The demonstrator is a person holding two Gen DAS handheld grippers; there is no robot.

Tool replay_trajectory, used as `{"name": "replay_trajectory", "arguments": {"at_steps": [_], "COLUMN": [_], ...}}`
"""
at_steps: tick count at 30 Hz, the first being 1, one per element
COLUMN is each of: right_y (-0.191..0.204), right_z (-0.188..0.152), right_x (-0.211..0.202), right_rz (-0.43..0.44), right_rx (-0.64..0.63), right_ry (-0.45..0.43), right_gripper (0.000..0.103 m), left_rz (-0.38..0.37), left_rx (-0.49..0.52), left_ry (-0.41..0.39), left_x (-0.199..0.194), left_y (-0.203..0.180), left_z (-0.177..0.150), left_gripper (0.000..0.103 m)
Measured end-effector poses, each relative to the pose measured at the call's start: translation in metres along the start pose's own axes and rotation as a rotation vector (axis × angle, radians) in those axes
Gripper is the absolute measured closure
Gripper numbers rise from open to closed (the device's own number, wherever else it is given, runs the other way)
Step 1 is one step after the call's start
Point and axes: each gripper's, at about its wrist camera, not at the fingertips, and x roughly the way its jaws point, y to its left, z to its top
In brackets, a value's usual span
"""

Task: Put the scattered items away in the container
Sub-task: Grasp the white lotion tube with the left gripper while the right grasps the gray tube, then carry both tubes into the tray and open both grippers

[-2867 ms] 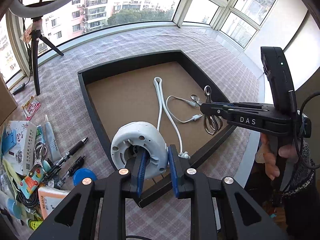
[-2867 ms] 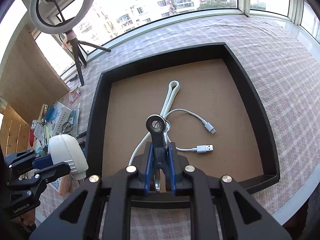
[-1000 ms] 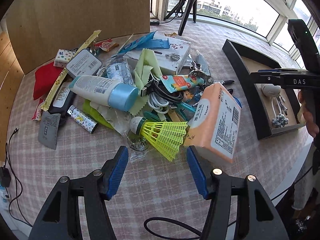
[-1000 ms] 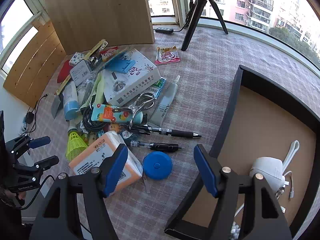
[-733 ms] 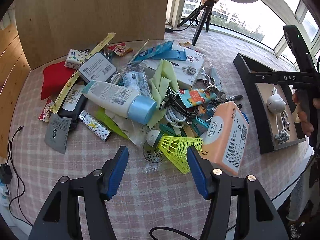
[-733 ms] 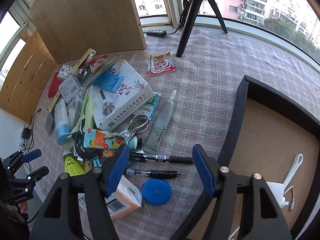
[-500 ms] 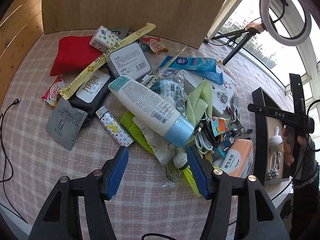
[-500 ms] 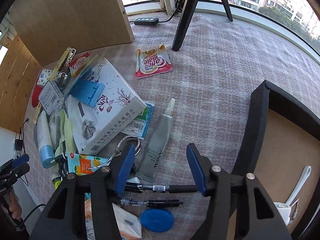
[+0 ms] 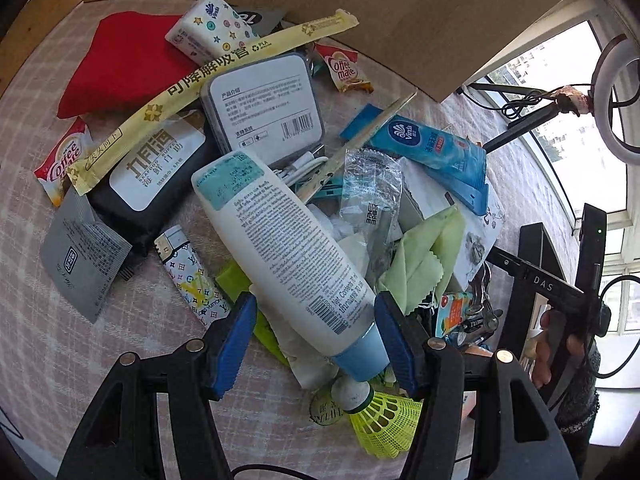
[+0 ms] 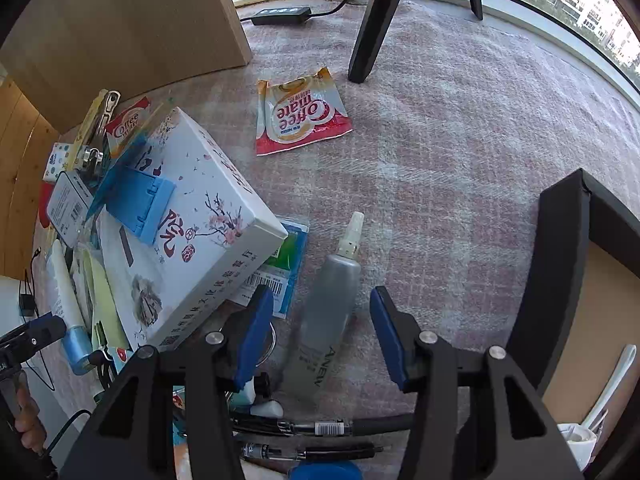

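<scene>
One black rectangular tray with a brown board floor (image 10: 560, 264), at three o'clock in the right wrist view; inside, near five o'clock, only a white rounded plastic gadget (image 10: 576, 438) and a white looped cord (image 10: 612, 384) visible. Same tray seen edge-on at three o'clock in the left wrist view, mostly hidden behind the right gripper.

Left gripper (image 9: 316, 340) spread wide, blue pads on either side of the cap end of a smooth white plastic lotion tube with a pale blue cap (image 9: 288, 256), pads not pressing it. Tube lying slantwise on top of the heap, cap toward six o'clock. Under it, a pale green pinked-edge cleaning cloth (image 9: 424, 256) at four o'clock and a neon yellow mesh-skirted shuttlecock (image 9: 380, 416) at six o'clock. At eleven o'clock, a long cream paper chopstick sleeve (image 9: 192, 84) across a grey tin with a white label (image 9: 264, 100) and a red cloth pouch (image 9: 120, 60).

Right gripper (image 10: 322, 338) likewise spread, straddling a soft grey squeeze tube with a white ribbed nozzle (image 10: 332, 300), nozzle toward twelve o'clock, flat on the pink-and-white woven check tablecloth (image 10: 460, 140). Beside it at nine o'clock, a glossy white cardboard box printed with plum blossom (image 10: 192, 248), a blue plastic folding stand (image 10: 136, 204) on top. At twelve o'clock, a red-and-white foil creamer sachet (image 10: 300, 116), well apart from the heap. At six o'clock, two black pens (image 10: 312, 428).
</scene>
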Motion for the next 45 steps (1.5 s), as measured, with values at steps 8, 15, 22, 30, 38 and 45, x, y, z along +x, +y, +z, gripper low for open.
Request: {"name": "replay_trajectory", "arguments": {"at_steps": [8,15,22,30,38,45], "right_y": [0.000,0.015,0.022,-0.009,-0.028,-0.027], "right_z": [0.008,0.017,0.016,0.011,0.001,-0.014], "right_x": [0.003,0.007,0.006,-0.015,-0.048,-0.082], "right_rz": [-0.014,-0.088,-0.070,0.082,0.126,0.146], "right_rx": [0.007,-0.050,-0.053,0.074,0.102,0.093], "right_ry": [0.003,-0.011,-0.020,-0.069,-0.156,-0.239], "right_gripper": [0.067,0.071,0.082,0.083,0.083,0.085], "left_rz": [0.083,0.117,0.124,0.109,0.093,0.071], "left_rx": [0.091,0.169,0.225,0.264,0.262,0.273], "left_ry": [-0.079,-0.091,-0.071,-0.116,-0.169,-0.209], "left_x": [-0.010,-0.010,-0.001,-0.010,-0.029,-0.049], "left_y": [-0.023,-0.038,-0.052,-0.057,-0.054,-0.055], "left_z": [0.004,0.004,0.002,-0.004,-0.006,-0.010], "left_gripper": [0.062,0.068,0.070,0.076,0.076,0.077]}}
